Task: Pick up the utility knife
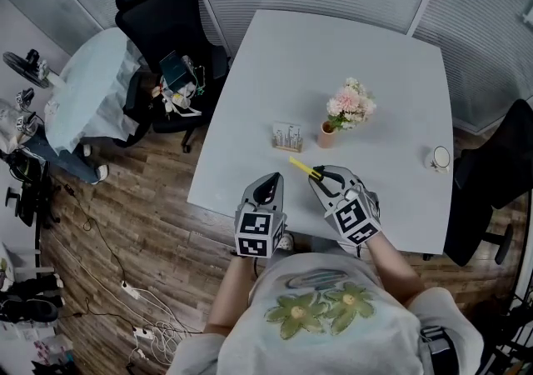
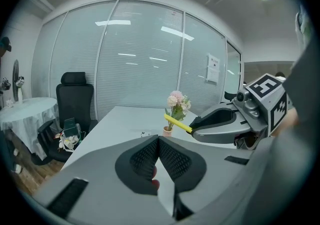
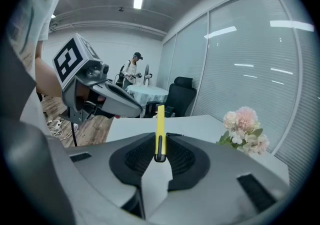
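Your right claw [image 3: 160,149] is pinching the utility knife [image 3: 160,131]. The black pads are clamped on its near end, and the rest of the body sticks straight out ahead of the tips. From the head view, the knife [image 1: 301,168] hangs clear above the near edge of the white table [image 1: 333,57], so I'd judge the pick-up all but done and the grasp stage over.

Next you need a steady carry. Keep the squeeze even and the wrist quiet, because you hold the knife by one end only and it could swivel between the pads.

Your left claw [image 2: 159,141] is pressed together with nothing between its pads. It hovers just beside the right claw, on its left, and has no part in the hold.

The knife is a slim, straight bar of hard yellow plastic with a dark strip along its top near the pads. That makes it smooth, rigid and likely slippery. The pads are black with a fine cross-hatched grip, set in smooth, rounded grey shells. Beyond the knife's tip stands a small terracotta-coloured vase [image 1: 327,134] of pink and white flowers, well clear of it.
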Motion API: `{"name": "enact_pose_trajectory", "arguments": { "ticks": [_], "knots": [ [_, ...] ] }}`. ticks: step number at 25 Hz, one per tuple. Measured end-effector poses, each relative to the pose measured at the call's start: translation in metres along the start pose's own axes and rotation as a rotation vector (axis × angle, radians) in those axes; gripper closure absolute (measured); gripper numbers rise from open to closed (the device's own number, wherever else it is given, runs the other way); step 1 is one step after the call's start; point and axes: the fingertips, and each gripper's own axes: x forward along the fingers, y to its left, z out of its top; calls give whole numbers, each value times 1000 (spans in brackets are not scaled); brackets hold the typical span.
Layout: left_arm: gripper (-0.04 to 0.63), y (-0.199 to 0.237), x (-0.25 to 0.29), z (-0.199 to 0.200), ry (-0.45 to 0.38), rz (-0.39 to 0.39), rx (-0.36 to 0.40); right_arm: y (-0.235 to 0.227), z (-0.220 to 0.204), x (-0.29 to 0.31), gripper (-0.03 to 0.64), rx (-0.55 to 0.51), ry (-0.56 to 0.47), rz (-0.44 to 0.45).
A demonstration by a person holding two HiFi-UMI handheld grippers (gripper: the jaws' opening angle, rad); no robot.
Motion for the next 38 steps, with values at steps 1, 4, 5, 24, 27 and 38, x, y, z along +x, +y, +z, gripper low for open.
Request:
{"name": "enact_pose_trajectory", "arguments": {
  "ticks": [1,4,5,24,27,38],
  "knots": [
    [592,-2,0,0,-1,-1,0,-1,1,-2,546,8,-7,-5],
    [592,-6,0,2,-4,-5,2,-4,7,-8,546,33,-33,-29],
    [592,-8,0,3,-6,-6,5,-6,10,-10,546,38,-44,-38],
    [592,-32,-10,13,-47,-43,31,-1,44,-45,548,70,-174,-84],
    [592,-35,-10,13,-50,-50,34,-1,46,-50,548,72,-188,-90],
    [592,-40,-11,13,-46,-57,38,-2,42,-54,548,97,-191,-91]
  ]
}}
